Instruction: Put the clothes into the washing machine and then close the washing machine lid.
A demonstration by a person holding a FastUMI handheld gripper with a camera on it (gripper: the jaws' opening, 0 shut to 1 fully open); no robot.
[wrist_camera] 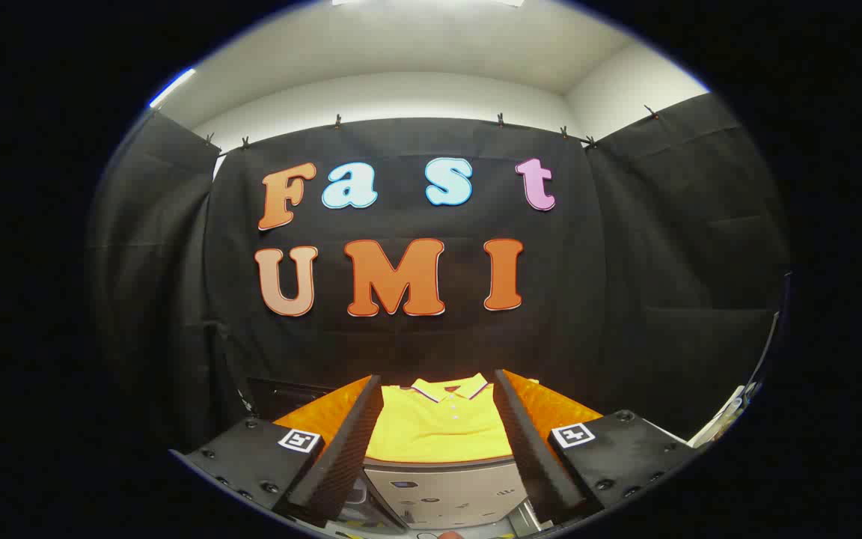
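A yellow polo shirt (438,423) with a striped collar lies folded flat on an orange surface (326,412), seen between and beyond my two fingers. Just nearer than the shirt, low between the fingers, is the light grey top of the washing machine (446,494) with small markings on it. My gripper (438,389) is open, its fingers spread wide on either side of the shirt and holding nothing. The fingers stand above the shirt and do not touch it.
The booth's black cloth wall rises behind the orange surface. At the far right a pale upright edge (730,412) of some object shows. A dark box-like shape (281,393) sits at the back left of the orange surface.
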